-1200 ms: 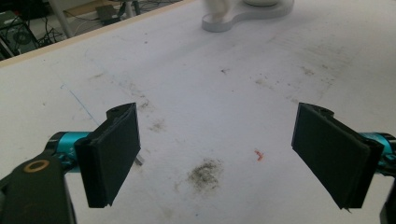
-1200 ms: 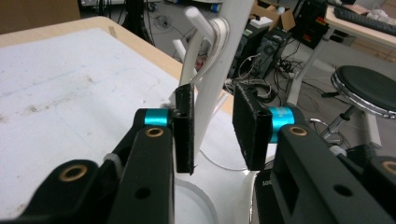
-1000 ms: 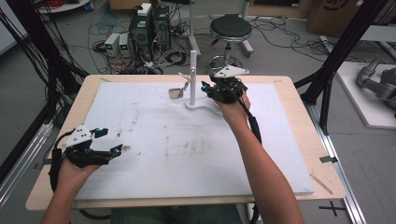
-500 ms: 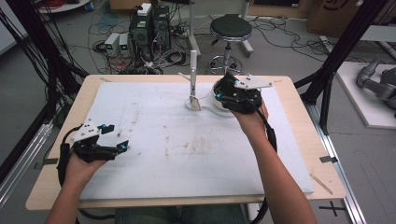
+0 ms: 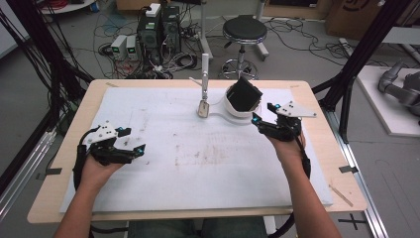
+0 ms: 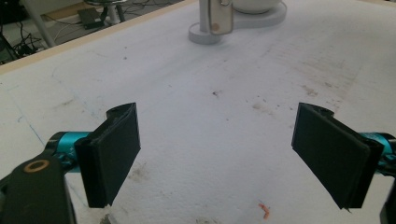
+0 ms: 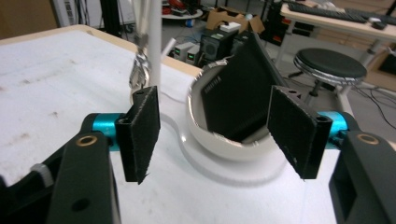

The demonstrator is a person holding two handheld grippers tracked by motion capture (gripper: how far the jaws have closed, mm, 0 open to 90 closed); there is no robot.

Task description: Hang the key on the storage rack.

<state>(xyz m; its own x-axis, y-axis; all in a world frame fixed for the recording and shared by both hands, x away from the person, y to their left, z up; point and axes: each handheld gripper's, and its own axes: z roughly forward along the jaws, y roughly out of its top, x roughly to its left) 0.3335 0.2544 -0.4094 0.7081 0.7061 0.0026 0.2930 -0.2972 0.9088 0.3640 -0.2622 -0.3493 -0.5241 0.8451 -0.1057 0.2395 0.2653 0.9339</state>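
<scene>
Two palm-down hands (image 5: 101,161), tongs (image 5: 261,124) agape.

Black card (image 5: 245,93) — tilted in white bowl (image 5: 236,110)

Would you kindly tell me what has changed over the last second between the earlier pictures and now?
The right gripper has drawn back from the white bowl toward the person, its jaws just opening, leaving the flat black square object leaning inside the bowl; nothing lies between its jaws now. The left gripper shifted slightly inward, empty and open. The white stand with its hanging metal piece stayed put.
</scene>
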